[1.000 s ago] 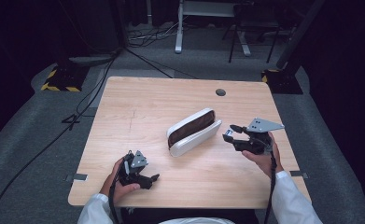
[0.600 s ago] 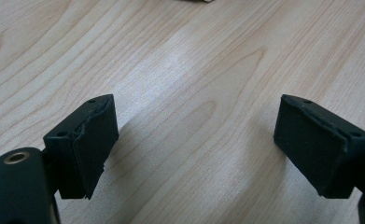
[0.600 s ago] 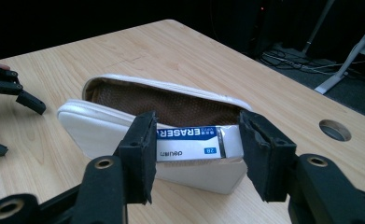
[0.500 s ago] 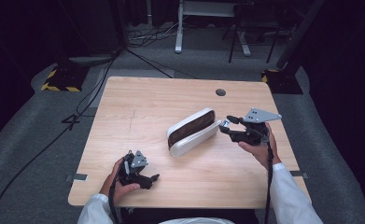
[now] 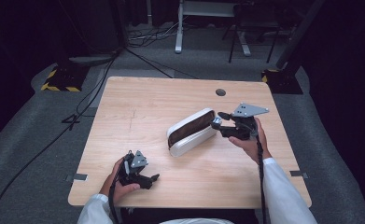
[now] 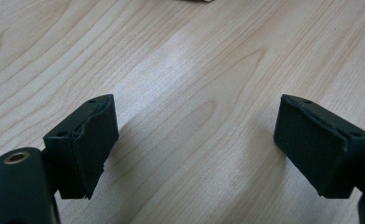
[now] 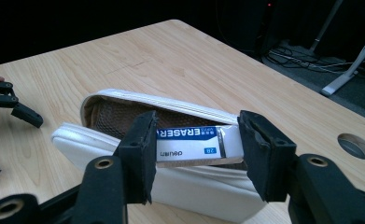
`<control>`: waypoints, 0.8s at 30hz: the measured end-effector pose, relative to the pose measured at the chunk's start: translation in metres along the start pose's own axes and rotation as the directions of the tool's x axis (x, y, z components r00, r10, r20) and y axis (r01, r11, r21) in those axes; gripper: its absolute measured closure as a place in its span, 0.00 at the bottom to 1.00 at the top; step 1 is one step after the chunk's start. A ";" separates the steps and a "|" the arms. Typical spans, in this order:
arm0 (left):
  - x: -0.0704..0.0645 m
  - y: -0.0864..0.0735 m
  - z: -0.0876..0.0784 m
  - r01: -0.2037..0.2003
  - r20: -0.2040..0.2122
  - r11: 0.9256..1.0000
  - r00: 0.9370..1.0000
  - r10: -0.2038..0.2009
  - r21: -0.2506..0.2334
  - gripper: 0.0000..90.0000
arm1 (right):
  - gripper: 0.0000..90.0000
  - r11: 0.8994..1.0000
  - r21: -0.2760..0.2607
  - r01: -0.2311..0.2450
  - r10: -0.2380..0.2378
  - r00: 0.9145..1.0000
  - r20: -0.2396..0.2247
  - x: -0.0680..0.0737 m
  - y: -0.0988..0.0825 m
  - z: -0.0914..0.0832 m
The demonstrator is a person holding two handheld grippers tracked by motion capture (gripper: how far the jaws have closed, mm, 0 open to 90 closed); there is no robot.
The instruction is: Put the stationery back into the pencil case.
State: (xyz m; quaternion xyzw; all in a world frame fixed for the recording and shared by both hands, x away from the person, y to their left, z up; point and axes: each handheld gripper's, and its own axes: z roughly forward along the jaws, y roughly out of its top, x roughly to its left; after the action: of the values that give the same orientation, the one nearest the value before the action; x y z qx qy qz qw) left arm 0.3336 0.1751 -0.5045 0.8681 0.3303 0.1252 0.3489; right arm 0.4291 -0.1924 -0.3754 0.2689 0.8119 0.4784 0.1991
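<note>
Eraser first: my right gripper is clamped on a white rectangular eraser with a blue printed sleeve, one jaw on each short end, so the eraser's long axis runs straight across from jaw to jaw. From the right gripper view it hangs at the mouth of the white oblong zip pencil case with a brown mesh lining, which lies open on the pale wooden table.

From the high view the pencil case sits right of the table's centre, its long axis running diagonally from near-left to far-right, and my right gripper is at its far-right end, just beside or touching the rim; I can't tell which. The eraser looks roughly lined up with the case's length, so I'd judge it can slide in along that axis rather than go in crosswise. The opening is narrow, and I'd watch the upper flap for snagging.

My left gripper rests low at the near-left edge of the table, well apart from the case. In the left gripper view its jaws stand wide apart with only bare wood between them. The right hand is plainly the nearer one for this move
</note>
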 end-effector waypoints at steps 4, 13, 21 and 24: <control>0.000 0.000 0.000 0.000 0.000 1.000 1.000 0.000 0.000 0.16 | 0.54 1.000 0.007 0.002 -0.002 1.000 -0.005 0.003 0.001 0.008; 0.000 0.000 0.000 0.000 0.000 1.000 1.000 0.000 0.000 0.16 | 0.54 0.999 0.035 0.010 -0.009 1.000 -0.011 0.010 0.004 0.030; 0.000 0.000 0.000 0.000 0.000 1.000 1.000 0.000 0.000 0.16 | 0.54 0.998 0.056 -0.004 0.004 1.000 -0.002 0.010 0.003 0.043; 0.000 0.000 0.000 0.000 0.000 1.000 1.000 0.000 0.000 0.16 | 0.54 0.998 0.062 -0.006 0.006 1.000 -0.001 0.010 0.002 0.046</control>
State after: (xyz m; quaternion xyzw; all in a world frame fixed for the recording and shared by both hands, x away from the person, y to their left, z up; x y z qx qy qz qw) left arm 0.3336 0.1751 -0.5045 0.8681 0.3301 0.1252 0.3489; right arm 0.4489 -0.1542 -0.3957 0.2773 0.8257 0.4536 0.1886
